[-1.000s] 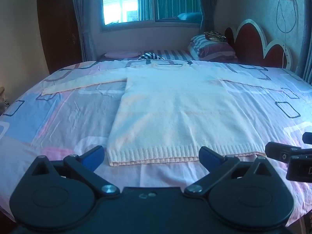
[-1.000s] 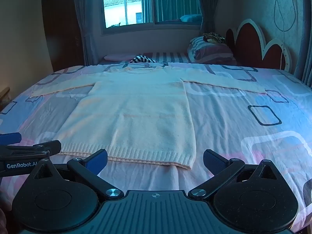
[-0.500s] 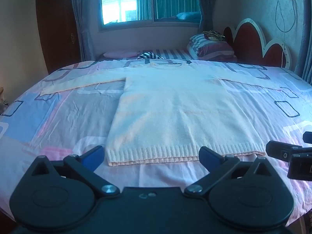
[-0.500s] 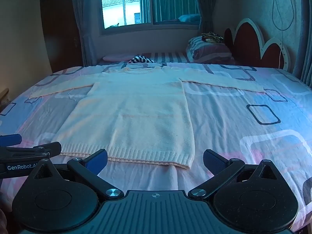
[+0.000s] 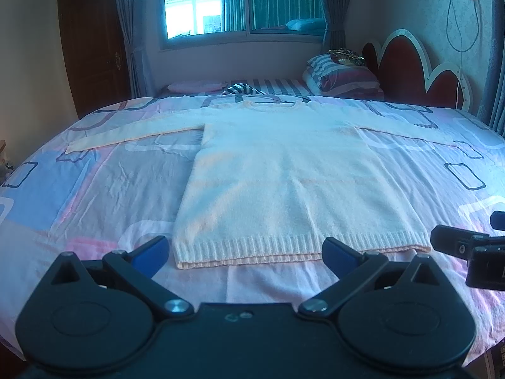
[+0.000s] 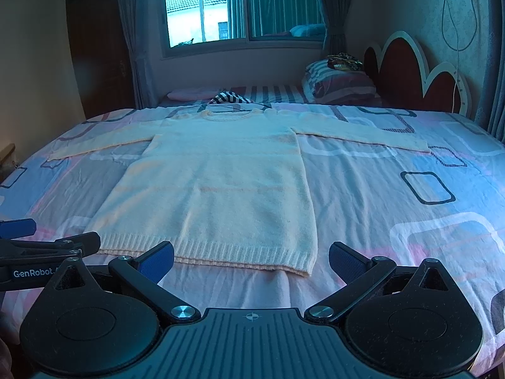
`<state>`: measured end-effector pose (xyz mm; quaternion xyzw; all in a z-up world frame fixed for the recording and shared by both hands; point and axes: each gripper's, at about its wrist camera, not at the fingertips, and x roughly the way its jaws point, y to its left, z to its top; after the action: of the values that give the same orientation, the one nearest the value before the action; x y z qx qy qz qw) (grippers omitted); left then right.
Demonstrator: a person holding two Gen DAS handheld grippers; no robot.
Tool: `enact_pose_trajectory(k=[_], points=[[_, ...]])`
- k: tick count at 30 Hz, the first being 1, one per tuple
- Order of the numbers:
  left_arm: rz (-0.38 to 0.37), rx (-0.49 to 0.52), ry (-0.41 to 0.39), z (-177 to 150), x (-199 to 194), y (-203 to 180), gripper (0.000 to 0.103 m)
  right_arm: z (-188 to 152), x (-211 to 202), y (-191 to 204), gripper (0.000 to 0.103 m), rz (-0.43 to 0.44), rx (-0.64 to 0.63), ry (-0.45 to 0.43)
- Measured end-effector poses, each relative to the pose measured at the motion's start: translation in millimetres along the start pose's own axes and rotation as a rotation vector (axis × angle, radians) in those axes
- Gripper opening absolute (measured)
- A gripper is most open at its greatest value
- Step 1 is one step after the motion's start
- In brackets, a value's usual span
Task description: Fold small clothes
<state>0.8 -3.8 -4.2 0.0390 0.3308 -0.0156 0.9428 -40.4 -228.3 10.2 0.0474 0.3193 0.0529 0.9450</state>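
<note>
Cream knitted long-sleeved sweater (image 5: pixel 293 177) lies flat and fully spread, centre of frame in both wrist views, no fold made in it yet. So the task looks to be at the very start.

Left gripper (image 5: pixel 244 249): jaws wide apart, holding nothing, at the bottom of its frame just short of the ribbed hem (image 5: pixel 268 248), bracketing the hem's left half. Right gripper (image 6: pixel 251 257): also spread wide and empty, bottom of its frame, bracketing the hem's right corner (image 6: pixel 304 268). Neither touches the knit as far as I can tell.

Outward: both sleeves stretched sideways, left sleeve (image 5: pixel 132 132) toward the frame's left edge, right sleeve (image 6: pixel 363 134) toward the right. Round neckline (image 5: pixel 271 105) at the far end, upper centre. All on the pastel patterned bedsheet (image 6: pixel 394 208), wrinkled but flat.

Left to do, my read: everything — sleeves in, body folded over. Likely first grab is the hem corners or a sleeve.
</note>
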Motion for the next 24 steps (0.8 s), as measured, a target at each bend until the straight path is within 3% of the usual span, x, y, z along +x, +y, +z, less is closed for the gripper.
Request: enact_pose_trajectory(k=[24], points=[[0.006,-0.011,0.003,0.1,0.6,0.4,0.102,3.3,-2.5,-0.5,0.103,0.001,0.001,0.0]])
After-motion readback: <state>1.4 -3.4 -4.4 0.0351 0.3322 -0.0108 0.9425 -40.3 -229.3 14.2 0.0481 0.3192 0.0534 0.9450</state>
